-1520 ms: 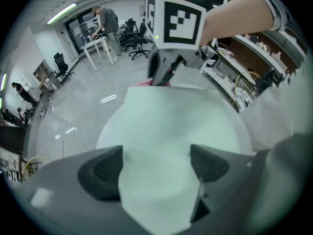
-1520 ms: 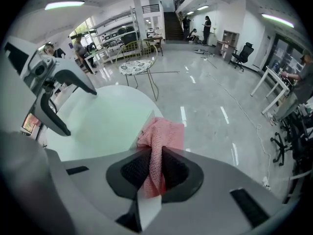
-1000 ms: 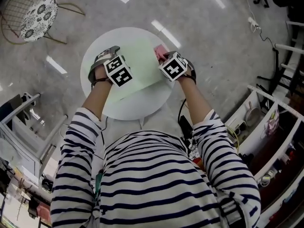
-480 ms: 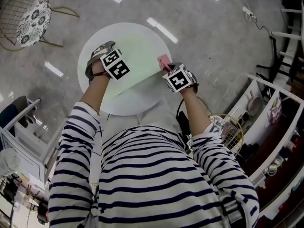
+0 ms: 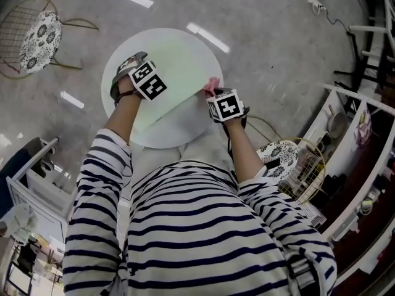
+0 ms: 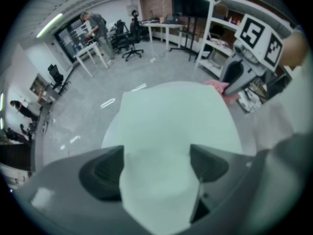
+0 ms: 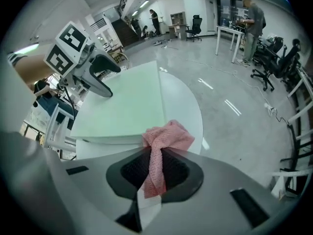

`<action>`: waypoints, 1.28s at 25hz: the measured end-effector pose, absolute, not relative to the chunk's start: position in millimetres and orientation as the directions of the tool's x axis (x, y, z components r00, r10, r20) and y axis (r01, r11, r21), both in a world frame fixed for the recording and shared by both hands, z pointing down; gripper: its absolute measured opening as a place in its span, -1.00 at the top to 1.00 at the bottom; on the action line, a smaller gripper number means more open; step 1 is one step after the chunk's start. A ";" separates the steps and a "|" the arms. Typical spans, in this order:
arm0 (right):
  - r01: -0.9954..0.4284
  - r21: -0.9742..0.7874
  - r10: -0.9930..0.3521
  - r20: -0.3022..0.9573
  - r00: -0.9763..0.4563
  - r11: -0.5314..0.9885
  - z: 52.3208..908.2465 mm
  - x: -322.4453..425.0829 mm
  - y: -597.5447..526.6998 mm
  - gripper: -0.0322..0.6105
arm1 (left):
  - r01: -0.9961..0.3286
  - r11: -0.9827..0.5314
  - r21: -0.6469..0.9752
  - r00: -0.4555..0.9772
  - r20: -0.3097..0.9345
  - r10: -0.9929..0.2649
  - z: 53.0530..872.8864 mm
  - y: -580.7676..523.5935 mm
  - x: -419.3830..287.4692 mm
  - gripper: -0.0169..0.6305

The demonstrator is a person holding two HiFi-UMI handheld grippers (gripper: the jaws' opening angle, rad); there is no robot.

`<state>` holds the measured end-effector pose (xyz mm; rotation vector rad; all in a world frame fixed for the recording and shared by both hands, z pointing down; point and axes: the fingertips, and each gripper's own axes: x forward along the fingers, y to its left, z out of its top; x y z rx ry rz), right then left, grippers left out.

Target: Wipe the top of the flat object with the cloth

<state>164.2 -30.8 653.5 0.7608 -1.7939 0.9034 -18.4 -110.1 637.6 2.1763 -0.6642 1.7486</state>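
Note:
A pale green flat board (image 5: 176, 73) lies on a round white table (image 5: 157, 134). My left gripper (image 5: 133, 63) is at the board's left corner. In the left gripper view the board (image 6: 171, 116) fills the gap between the jaws and touches both, so that gripper (image 6: 156, 163) is shut on it. My right gripper (image 5: 215, 92) is shut on a bunched pink cloth (image 5: 212, 84) at the board's right edge. In the right gripper view the cloth (image 7: 165, 137) hangs from the right gripper (image 7: 154, 168) just in front of the board's near edge (image 7: 122, 111).
A wire chair with a patterned cushion (image 5: 38, 32) stands far left on the grey floor. A wire basket (image 5: 305, 165) and white shelving (image 5: 345, 134) sit close on the right. A person (image 7: 252, 18) and office chairs (image 7: 276, 65) are in the background.
My right gripper has carried the pink cloth along the board's right edge toward me. The left gripper stays at the board's left corner. The head camera has shifted a little.

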 end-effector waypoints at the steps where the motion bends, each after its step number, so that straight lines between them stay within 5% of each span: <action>1: -0.815 -0.240 -0.115 0.930 -0.349 0.528 654.0 162.7 -34.1 0.75 | -0.504 -0.861 -0.074 0.168 0.969 -0.182 637.2 -109.7 -18.0 -0.37; 17: -0.783 -0.301 -0.211 0.854 -0.475 0.545 648.2 81.8 -157.0 0.76 | -0.580 -0.814 -0.023 0.188 0.969 -0.162 635.3 -74.4 -37.5 -0.36; 32: -0.640 -0.364 -0.036 0.852 -0.523 0.677 654.1 18.6 -171.9 0.76 | -0.694 -0.720 0.017 0.214 0.960 -0.183 639.6 -57.8 -37.3 -0.37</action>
